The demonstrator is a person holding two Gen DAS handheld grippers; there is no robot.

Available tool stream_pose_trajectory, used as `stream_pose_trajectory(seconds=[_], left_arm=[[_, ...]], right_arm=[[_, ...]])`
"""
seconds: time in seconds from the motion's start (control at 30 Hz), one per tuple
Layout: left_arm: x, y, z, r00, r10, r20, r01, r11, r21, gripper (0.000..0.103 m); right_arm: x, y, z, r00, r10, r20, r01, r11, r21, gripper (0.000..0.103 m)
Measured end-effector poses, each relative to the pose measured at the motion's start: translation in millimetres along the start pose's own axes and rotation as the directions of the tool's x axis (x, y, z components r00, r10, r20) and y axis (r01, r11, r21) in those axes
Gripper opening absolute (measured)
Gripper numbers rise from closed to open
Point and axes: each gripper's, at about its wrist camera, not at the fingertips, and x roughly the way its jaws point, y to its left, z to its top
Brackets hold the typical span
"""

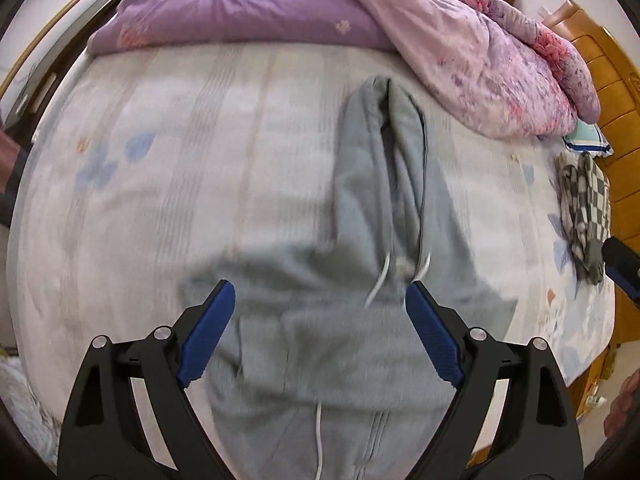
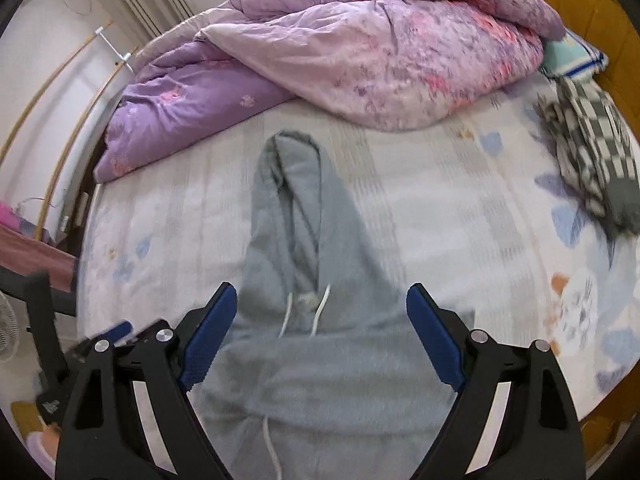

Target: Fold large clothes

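Note:
A grey-blue hooded sweatshirt (image 1: 360, 340) lies on the bed sheet (image 1: 160, 200), hood pointing away, white drawstrings showing. It also shows in the right wrist view (image 2: 332, 380), with its hood (image 2: 292, 184) stretched toward the quilts. My left gripper (image 1: 320, 300) is open and empty, hovering above the garment's chest area. My right gripper (image 2: 322, 300) is open and empty above the same garment, near the drawstrings (image 2: 320, 312). The left gripper's blue and black parts (image 2: 116, 332) show at the lower left of the right wrist view.
A purple quilt (image 1: 240, 4) and a pink floral quilt (image 1: 480, 48) are piled at the bed's far side. A black-and-white checked cloth (image 1: 584, 208) lies at the right edge, next to a wooden headboard (image 1: 616, 100). A fan (image 2: 8, 328) stands at the left.

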Motion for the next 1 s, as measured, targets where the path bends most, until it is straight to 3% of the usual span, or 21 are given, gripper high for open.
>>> stream_pose_trajectory(seconds=[0.2, 0.47, 0.53, 0.77, 0.9, 0.93, 1.0], left_arm=[[48, -18, 81, 0.999, -0.03, -0.034, 0.03, 1.0, -0.009, 0.088], [159, -46, 171, 0.987, 0.027, -0.156, -0.02, 0.999, 0.045, 0.088], [186, -53, 188, 0.982, -0.012, -0.188, 0.018, 0.999, 0.032, 0.088], [253, -53, 215, 0.961, 0.016, -0.275, -0.015, 1.0, 0.005, 0.088], [264, -47, 226, 0.963, 0.056, -0.263, -0.05, 0.998, 0.03, 0.087], [264, -45, 229, 0.965, 0.048, -0.257, -0.042, 0.999, 0.027, 0.085], [263, -42, 233, 0.966, 0.01, -0.258, -0.005, 1.0, 0.02, 0.063]], right_arm=[[26, -13, 43, 0.999, -0.033, 0.005, 0.033, 0.999, 0.004, 0.083], [81, -45, 55, 0.991, -0.105, -0.081, 0.108, 0.994, 0.022, 0.083], [96, -53, 53, 0.986, -0.127, -0.107, 0.132, 0.991, 0.033, 0.083], [152, -81, 47, 0.977, -0.06, -0.207, 0.093, 0.984, 0.153, 0.083], [172, -80, 54, 0.963, -0.137, -0.232, 0.16, 0.984, 0.082, 0.083], [176, -80, 56, 0.964, -0.134, -0.23, 0.153, 0.986, 0.067, 0.083], [188, -77, 64, 0.965, -0.122, -0.234, 0.137, 0.989, 0.049, 0.083]])
